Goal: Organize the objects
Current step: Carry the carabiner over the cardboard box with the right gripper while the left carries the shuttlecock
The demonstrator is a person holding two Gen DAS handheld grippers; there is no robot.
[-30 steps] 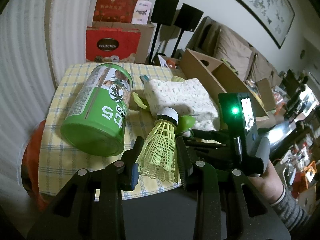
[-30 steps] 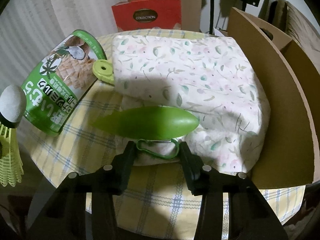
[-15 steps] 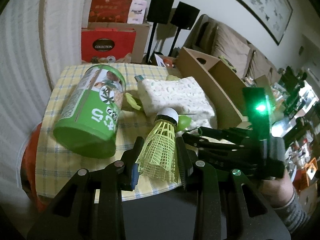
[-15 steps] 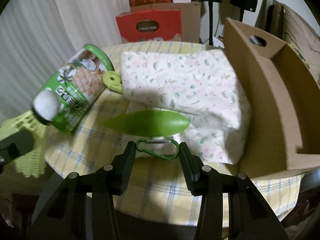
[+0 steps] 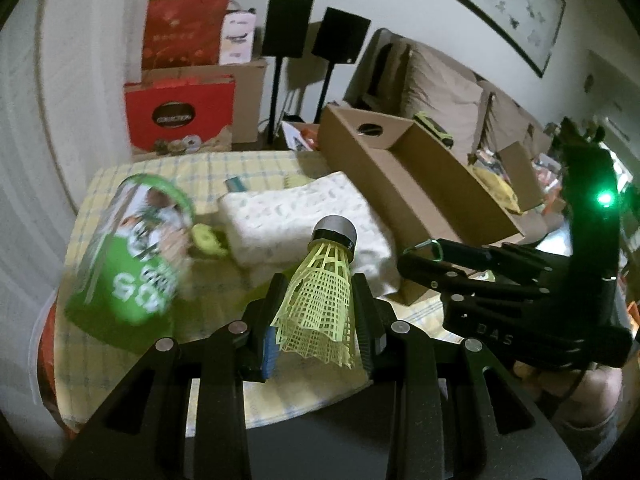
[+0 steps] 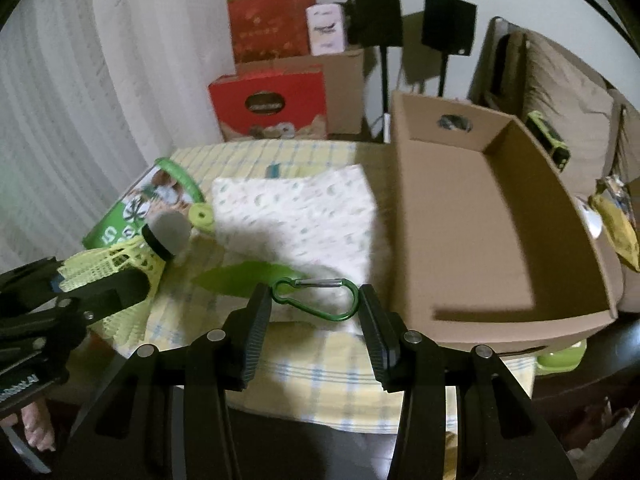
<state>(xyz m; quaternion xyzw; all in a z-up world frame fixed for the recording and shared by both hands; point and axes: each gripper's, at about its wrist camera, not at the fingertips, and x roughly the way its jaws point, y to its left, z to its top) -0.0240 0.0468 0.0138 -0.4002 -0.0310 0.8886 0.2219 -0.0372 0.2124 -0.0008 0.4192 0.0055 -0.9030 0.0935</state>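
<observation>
My left gripper is shut on a yellow-green shuttlecock, held above the table's front edge; it also shows in the right wrist view. My right gripper is shut on a green carabiner, lifted above the table; it shows at the right of the left wrist view. An open cardboard box stands on the right of the table. A green can lies on its side at the left. A floral tissue pack lies mid-table, with a green leaf-shaped item at its front.
A yellow checked cloth covers the table. A small green round clip lies between can and tissue pack. Red gift boxes and speaker stands stand behind the table. A sofa is at the right.
Both grippers have risen and pulled back from the table with their objects. The carabiner has come up off the cloth, away from the green leaf-shaped item.
</observation>
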